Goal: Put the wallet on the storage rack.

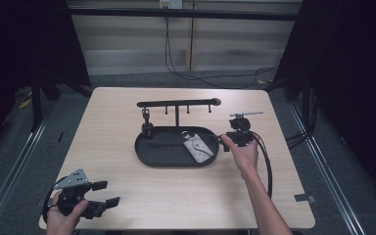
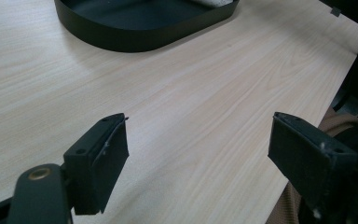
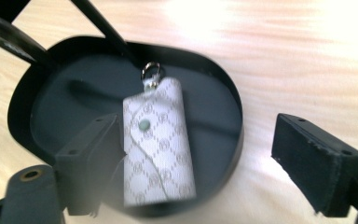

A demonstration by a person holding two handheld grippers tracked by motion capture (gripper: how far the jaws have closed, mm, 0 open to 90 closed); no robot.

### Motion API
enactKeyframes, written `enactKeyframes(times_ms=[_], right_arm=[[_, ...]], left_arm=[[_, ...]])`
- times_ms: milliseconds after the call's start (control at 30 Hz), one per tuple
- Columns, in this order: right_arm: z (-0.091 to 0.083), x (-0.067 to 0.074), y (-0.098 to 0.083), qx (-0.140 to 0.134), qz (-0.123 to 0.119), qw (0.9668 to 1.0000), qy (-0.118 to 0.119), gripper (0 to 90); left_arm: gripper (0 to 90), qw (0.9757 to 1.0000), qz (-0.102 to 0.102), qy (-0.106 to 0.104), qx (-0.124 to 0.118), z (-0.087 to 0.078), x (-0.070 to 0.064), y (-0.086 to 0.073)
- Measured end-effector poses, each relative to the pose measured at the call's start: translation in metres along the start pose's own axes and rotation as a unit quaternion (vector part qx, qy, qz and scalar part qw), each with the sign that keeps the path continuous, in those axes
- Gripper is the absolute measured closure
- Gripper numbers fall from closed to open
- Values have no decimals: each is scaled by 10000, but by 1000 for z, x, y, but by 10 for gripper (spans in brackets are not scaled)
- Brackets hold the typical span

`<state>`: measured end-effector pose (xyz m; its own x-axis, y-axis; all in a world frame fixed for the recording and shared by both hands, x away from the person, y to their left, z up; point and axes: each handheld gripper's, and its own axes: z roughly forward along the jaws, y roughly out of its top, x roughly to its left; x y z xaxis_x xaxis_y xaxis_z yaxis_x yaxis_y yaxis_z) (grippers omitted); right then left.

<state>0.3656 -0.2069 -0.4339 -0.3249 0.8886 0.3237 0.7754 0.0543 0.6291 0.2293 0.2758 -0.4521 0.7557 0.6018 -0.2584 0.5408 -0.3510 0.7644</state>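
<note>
Two grippers: both wide, nothing held
Right gripper [image 3: 198,158]: jaws spread above key pouch [image 3: 159,140]
Key pouch: lying in black tray [image 3: 46,107], just ahead
Left gripper [image 2: 198,161]: jaws apart over bare table [image 2: 191,93]

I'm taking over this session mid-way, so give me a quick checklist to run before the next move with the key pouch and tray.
1. Key pouch lies flat inside the black tray: ok.
2. Right tool open, jaws clear of the pouch: ok.
3. Left tool open, nothing between its jaws, over bare table: ok.
4. Pouch's metal ring free and reachable: ok.
5. Hook rack above the tray has free pegs: ok.
6. Pouch's snap closed: cannot tell.
</note>
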Motion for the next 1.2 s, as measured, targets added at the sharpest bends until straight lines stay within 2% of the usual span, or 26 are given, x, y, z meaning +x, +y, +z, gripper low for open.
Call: enactKeyframes(times_ms=[133,300,467,700,900,1033,1200], right_arm=[[-10,2,-6,-83,-127,9999,-31,147],[-24,1,-21,-63,-348,9993,-134,157],[-38,-7,-38,-127,-349,9991,-211,167],[-58,-10,-62,-120,-478,9983,-298,179],[-73,-13,-89,-227,-482,9980,-332,179],[-75,-14,-111,-307,-464,9979,-335,185],[-78,-24,-127,-209,-358,9982,-435,183]], left_arm=[[197,10000,22,4,1,0,0,0],[197,10000,-8,17,-38,-2,0,-1],[197,10000,-14,34,-25,-2,0,-1],[197,10000,-56,44,-24,-1,1,-1],[197,10000,-47,25,-55,-1,0,-1],[197,9999,-78,58,-82,-3,1,-1],[197,9999,-53,55,-129,-5,0,0]])
